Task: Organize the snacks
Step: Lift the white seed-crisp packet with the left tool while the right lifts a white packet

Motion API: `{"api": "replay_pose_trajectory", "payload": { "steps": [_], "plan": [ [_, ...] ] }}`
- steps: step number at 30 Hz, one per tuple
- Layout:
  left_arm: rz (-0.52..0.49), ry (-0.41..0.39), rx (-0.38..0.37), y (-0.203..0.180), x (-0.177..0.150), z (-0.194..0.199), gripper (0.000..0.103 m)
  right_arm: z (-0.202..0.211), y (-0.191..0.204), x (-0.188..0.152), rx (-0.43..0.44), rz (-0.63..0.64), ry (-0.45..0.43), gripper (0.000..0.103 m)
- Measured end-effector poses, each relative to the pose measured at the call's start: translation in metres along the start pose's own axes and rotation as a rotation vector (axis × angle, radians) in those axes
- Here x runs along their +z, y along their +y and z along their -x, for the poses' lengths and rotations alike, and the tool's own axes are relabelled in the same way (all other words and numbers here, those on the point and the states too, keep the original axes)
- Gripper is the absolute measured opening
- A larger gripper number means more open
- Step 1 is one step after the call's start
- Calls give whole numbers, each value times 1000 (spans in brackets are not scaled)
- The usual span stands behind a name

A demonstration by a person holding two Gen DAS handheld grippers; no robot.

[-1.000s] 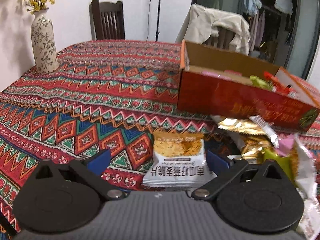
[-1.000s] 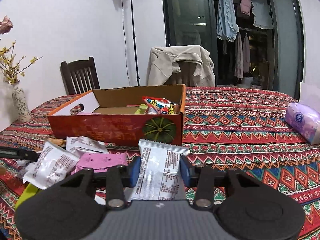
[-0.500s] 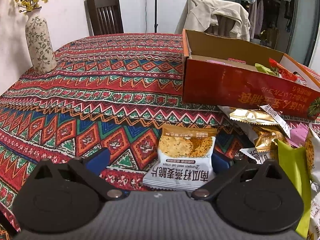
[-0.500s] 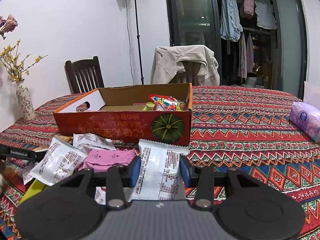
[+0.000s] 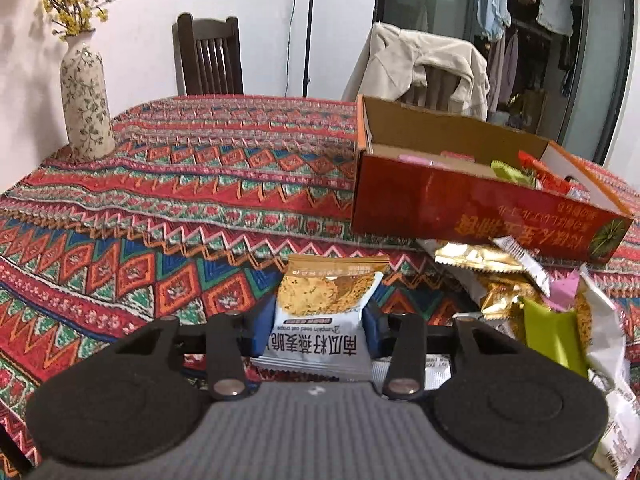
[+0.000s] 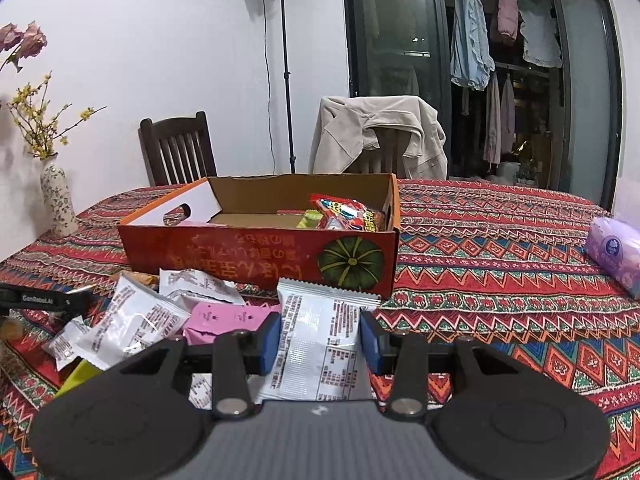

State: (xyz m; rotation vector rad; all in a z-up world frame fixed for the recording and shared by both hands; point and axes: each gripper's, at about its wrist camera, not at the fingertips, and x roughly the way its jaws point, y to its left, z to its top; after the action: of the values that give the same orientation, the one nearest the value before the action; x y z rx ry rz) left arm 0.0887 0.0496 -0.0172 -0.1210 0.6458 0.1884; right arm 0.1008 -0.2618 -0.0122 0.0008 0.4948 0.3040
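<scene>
A white and orange packet of pumpkin seed oat crisps (image 5: 326, 296) lies on the patterned tablecloth between the blue pads of my left gripper (image 5: 316, 332). Its jaws are closing and the pads touch the packet's two sides. My right gripper (image 6: 320, 340) is shut on a white foil snack packet (image 6: 320, 320), printed side up, just in front of the red cardboard box (image 6: 248, 248). The box (image 5: 460, 200) stands open and holds several snacks. A loose pile of packets (image 5: 520, 292) lies in front of it, the same pile (image 6: 132, 320) appearing left of my right gripper.
A flowered vase (image 5: 86, 104) stands at the table's far left edge. A purple tissue pack (image 6: 616, 252) lies at the right edge. A dark wooden chair (image 5: 208, 56) and a chair draped with a beige jacket (image 6: 380, 136) stand behind the table.
My left gripper's jaws have come in from wide open onto the sides of the crisps packet. The right gripper still holds the white packet and has barely moved.
</scene>
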Motion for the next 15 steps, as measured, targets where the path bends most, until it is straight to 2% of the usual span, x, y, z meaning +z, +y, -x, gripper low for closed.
{"api": "replay_pose_trajectory", "payload": {
  "steps": [8,15],
  "plan": [
    [-6,-129,-41,-4,21,28,45,-5,5,20,6,19,-38,41],
    [-37,-223,-95,-32,56,38,45,-17,16,50,18,50,-100,41]
  ]
}}
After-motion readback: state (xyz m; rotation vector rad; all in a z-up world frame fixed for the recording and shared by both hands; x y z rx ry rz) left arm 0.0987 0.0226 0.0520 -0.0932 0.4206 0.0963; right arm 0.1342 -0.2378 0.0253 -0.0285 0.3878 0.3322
